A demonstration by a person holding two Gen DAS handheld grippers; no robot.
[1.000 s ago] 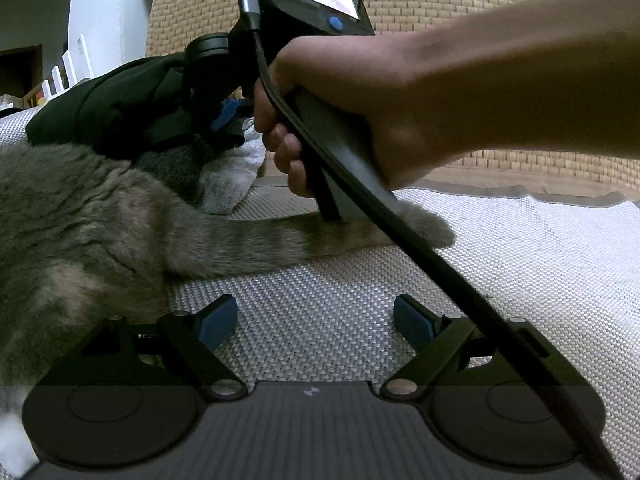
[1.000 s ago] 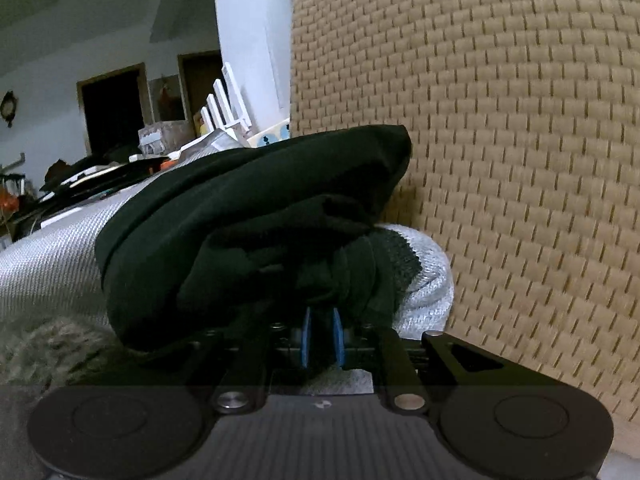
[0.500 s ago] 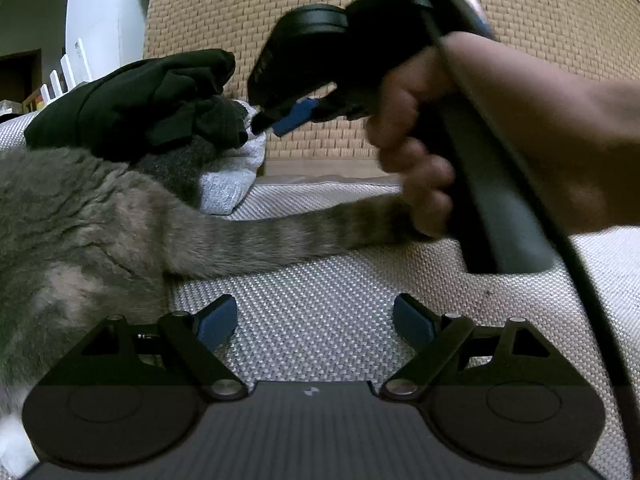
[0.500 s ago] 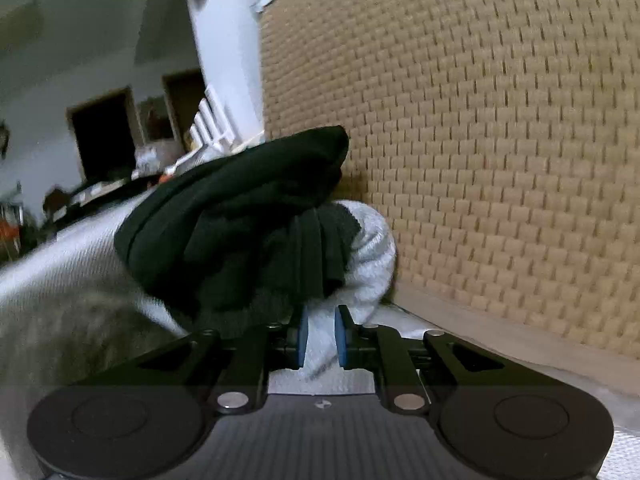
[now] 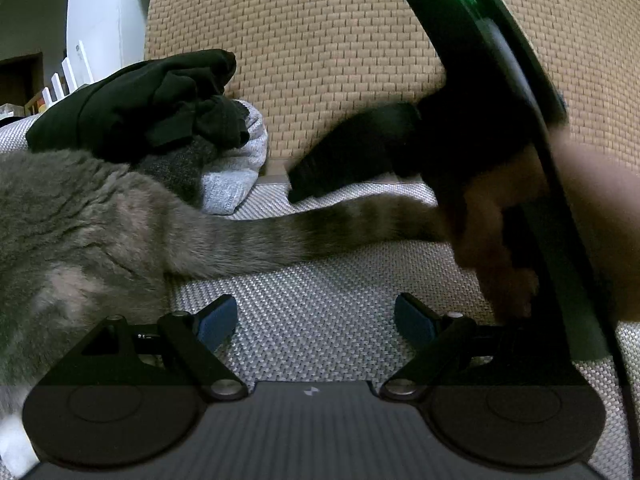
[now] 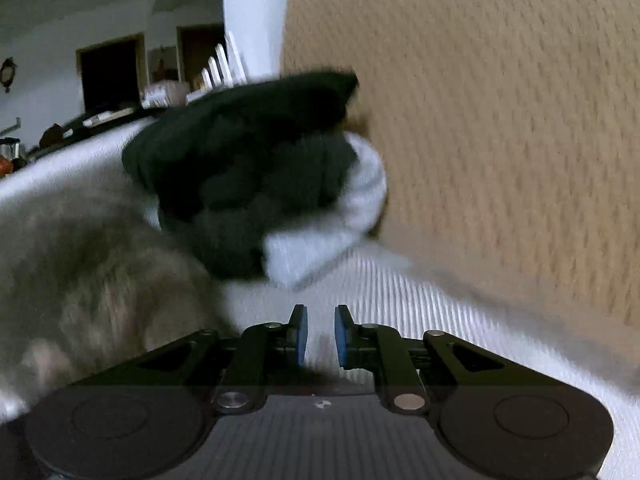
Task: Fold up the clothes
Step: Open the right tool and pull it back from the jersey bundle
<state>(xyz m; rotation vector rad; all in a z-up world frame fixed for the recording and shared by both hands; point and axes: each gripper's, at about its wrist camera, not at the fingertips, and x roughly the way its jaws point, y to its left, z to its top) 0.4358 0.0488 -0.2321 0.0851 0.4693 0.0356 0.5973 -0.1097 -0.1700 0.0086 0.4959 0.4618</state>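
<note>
Left gripper (image 5: pixel 316 318), lower centre, spread wide over woven mat (image 5: pixel 320 292), empty. Right gripper (image 6: pixel 319 334) narrowly parted, empty, below clothes pile (image 6: pixel 248 168).

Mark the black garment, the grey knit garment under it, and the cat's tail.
black garment (image 5: pixel 132 100), left wrist view, on its top folded layer.
grey knit garment (image 5: pixel 236 176), left wrist view, on the light end sticking out below the black one.
cat's tail (image 5: pixel 320 228), left wrist view, on its striped middle stretch.
</note>
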